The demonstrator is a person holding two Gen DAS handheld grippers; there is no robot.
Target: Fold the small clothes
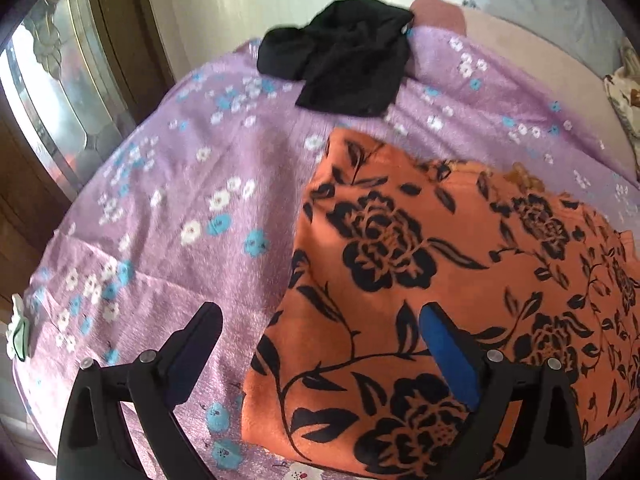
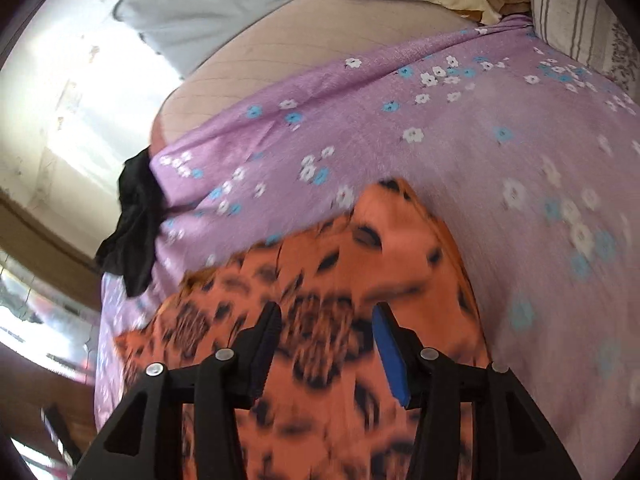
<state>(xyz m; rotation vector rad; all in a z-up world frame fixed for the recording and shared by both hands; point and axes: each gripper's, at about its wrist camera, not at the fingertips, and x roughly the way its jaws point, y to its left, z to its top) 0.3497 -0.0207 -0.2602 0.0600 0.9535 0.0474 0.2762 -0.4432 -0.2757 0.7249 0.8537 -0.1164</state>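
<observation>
Below both spread grippers [image 1: 320, 320] [image 2: 326, 316]: folded orange garment [image 1: 420, 280].

The orange flowered cloth [image 1: 440, 264] looks soft and fuzzy, and the purple sheet [image 1: 168, 208] under it has a slight shine. The black garment [image 1: 344, 68] is thin, matt cloth. The left gripper [image 1: 320, 320] is matt black plastic with small shiny metal pins.

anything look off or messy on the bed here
Yes: the black garment lies crumpled in a heap at the far edge of the purple floral sheet, partly hanging over it. The orange floral cloth lies fairly flat by comparison.
</observation>
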